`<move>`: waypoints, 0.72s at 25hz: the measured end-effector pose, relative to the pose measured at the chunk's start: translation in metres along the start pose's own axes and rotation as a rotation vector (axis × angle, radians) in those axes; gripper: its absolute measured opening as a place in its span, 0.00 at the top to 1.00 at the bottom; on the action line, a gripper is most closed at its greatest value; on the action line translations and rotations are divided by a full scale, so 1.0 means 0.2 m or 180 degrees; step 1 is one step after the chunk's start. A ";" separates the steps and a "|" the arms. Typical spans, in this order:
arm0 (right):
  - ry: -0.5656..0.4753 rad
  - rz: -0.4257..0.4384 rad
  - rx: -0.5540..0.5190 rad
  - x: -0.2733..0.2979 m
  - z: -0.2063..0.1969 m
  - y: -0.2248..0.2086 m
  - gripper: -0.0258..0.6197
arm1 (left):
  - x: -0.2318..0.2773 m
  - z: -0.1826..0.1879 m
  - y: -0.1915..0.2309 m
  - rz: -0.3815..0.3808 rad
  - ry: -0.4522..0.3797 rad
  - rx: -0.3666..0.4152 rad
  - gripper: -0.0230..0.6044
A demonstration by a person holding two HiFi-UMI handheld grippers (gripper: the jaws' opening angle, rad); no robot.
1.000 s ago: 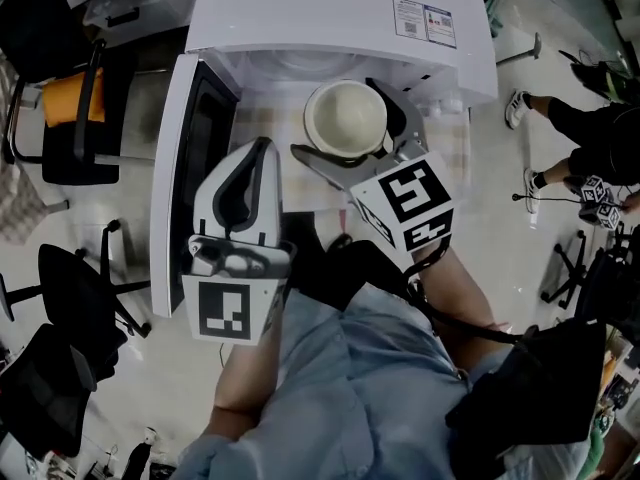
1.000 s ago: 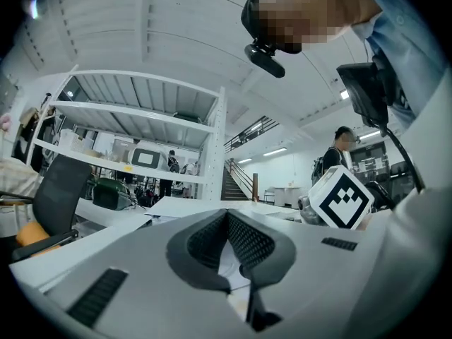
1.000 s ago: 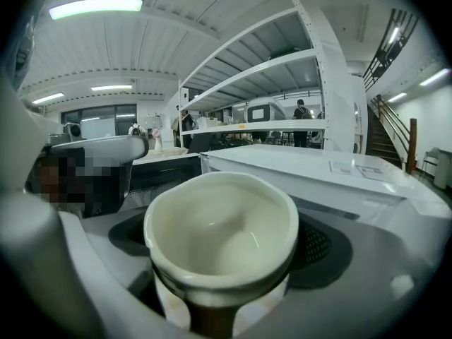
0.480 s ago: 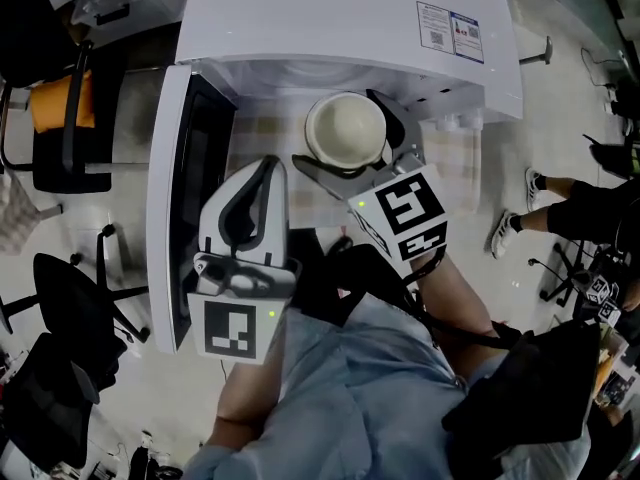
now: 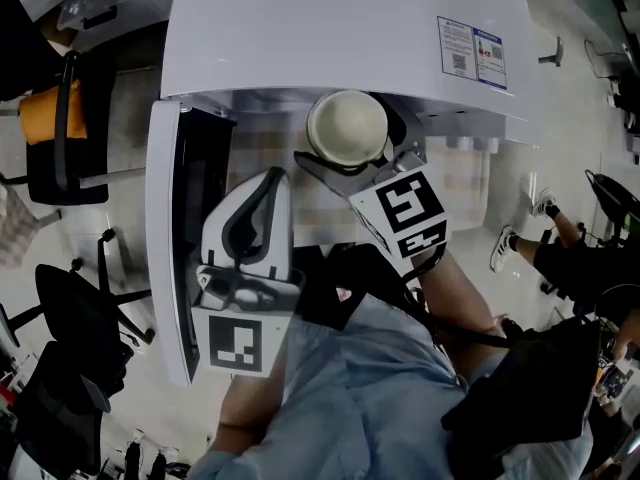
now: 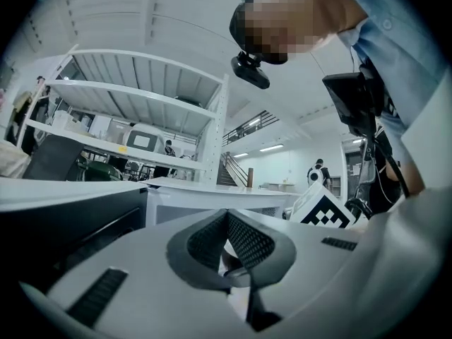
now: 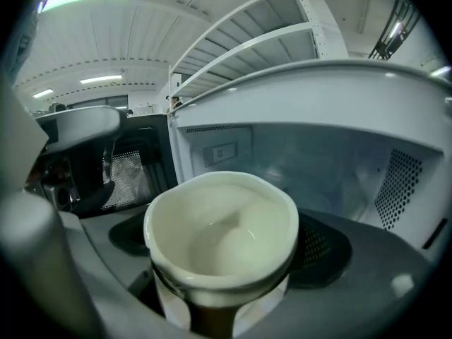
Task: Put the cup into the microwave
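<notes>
From above, the head view shows the right gripper [image 5: 352, 153] holding a cream cup [image 5: 347, 123] at the mouth of a white microwave [image 5: 330, 28]. Its door [image 5: 165, 248] is open to the left, and the left gripper [image 5: 268, 180] hovers nearby. Left gripper view: jaws pressed together, empty. Right gripper view: jaws clamp the upright cup, with the cavity just ahead.

Microwave [image 5: 340, 28]: white, its door [image 5: 172, 248] swung open on my left.
Cup [image 5: 347, 123]: cream, at the microwave's front opening, clamped in my right gripper [image 5: 350, 156].
My left gripper [image 5: 268, 176]: jaws together, beside the door.
</notes>
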State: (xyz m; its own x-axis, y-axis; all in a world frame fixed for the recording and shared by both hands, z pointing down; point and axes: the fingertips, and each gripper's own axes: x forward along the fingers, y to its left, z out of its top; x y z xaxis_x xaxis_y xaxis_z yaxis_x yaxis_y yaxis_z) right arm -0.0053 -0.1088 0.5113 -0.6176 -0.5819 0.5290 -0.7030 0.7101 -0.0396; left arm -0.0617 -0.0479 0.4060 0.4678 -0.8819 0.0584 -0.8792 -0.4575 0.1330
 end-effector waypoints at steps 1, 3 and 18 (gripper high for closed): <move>-0.0003 -0.0008 0.0012 0.02 0.00 -0.01 0.13 | 0.01 -0.01 0.01 0.0004 0.0016 -0.0009 0.96; 0.0006 -0.0029 0.0036 0.05 -0.01 -0.03 0.13 | 0.03 -0.02 0.04 0.0006 0.0041 -0.0022 0.96; 0.0179 -0.0183 0.0092 0.24 -0.14 -0.22 0.13 | 0.13 -0.12 0.15 0.0019 0.0204 -0.0128 0.96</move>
State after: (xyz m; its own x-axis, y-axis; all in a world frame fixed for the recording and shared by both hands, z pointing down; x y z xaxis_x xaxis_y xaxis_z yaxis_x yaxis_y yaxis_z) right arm 0.0055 -0.1563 0.5613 -0.5557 -0.5977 0.5779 -0.7471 0.6639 -0.0319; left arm -0.0730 -0.0825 0.4343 0.4686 -0.8749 0.1222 -0.8782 -0.4463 0.1720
